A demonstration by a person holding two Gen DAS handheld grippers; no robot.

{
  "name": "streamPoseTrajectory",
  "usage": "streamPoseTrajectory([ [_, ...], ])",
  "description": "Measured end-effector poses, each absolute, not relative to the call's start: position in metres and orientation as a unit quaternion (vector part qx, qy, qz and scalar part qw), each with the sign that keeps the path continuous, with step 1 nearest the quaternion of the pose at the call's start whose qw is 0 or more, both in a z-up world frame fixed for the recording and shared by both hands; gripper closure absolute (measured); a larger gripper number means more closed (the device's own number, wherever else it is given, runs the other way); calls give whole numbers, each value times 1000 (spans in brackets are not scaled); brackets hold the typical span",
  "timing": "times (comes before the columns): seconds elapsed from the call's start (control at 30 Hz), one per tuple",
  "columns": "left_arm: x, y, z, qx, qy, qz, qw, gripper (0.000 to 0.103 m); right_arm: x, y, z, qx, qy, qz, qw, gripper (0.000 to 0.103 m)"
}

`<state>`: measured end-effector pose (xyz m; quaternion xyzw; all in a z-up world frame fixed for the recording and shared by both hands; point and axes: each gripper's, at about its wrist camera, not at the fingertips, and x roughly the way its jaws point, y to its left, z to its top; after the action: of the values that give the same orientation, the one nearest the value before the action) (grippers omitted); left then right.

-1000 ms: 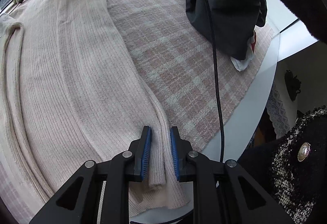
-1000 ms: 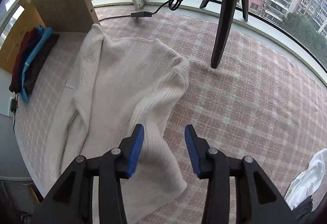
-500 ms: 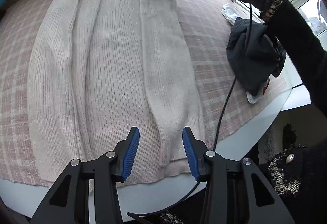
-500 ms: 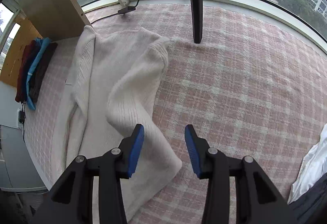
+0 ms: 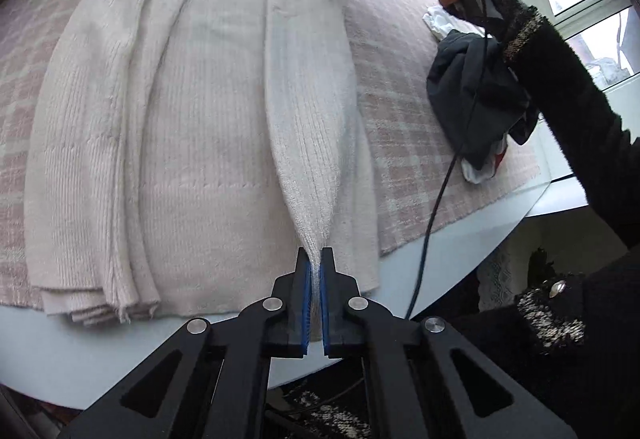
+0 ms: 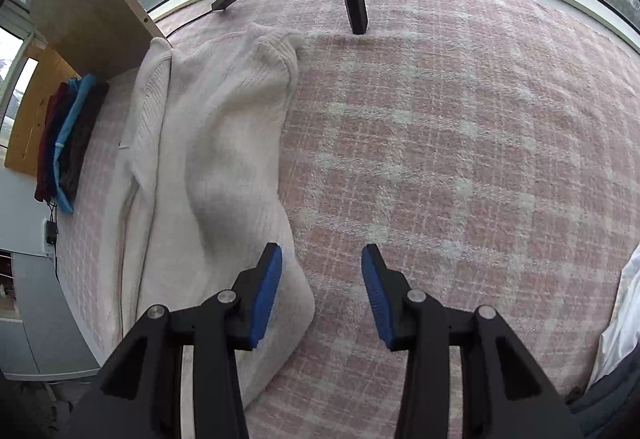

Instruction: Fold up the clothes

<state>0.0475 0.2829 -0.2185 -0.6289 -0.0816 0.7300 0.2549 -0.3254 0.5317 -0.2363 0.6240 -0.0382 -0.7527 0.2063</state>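
Left tongs just closed, clamped on sweater sleeve cuff at table near edge; right tongs apart, empty. Risk: knit slipping free when lifted.

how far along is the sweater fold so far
Early. Done: the cream ribbed knit sweater lies flat on the pink plaid cloth, its far sleeve already folded in. In hand: the left tongs have just closed on the other sleeve's cuff; the right tongs hang open, empty. Left: fold this sleeve, then the body; the dark grey garment waits.
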Motion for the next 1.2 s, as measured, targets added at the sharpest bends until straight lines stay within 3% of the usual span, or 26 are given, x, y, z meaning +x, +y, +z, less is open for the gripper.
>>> streamPoseTrajectory([
  [0.13,45,284,-228,-634,-61,733,237,99,-339,516,-227,609,-37,-761,220,62],
  [0.23,43,290,-226,-631,-42,737,240,99,-354,496,-225,597,-25,-766,236,54],
  [0.3,43,290,-226,-632,-44,736,240,99,-365,481,-226,575,-10,-784,235,54],
  [0.43,43,288,-225,-638,-45,731,236,98,-390,464,-245,574,106,-803,123,54],
  [0.47,43,287,-224,-641,-45,730,234,96,-388,468,-240,571,92,-805,134,54],
  [0.57,48,281,-214,-639,-41,735,222,77,-375,489,-220,557,42,-815,158,54],
  [0.7,60,277,-189,-606,-28,762,227,74,-346,517,-217,599,-24,-773,206,53],
  [0.9,64,326,-190,-580,27,759,293,74,-301,527,-246,633,-25,-742,219,53],
  [1.1,68,376,-214,-584,118,749,289,72,-286,522,-255,632,-34,-740,227,51],
  [1.2,74,380,-214,-571,130,757,290,66,-281,518,-254,622,-38,-744,239,54],
])
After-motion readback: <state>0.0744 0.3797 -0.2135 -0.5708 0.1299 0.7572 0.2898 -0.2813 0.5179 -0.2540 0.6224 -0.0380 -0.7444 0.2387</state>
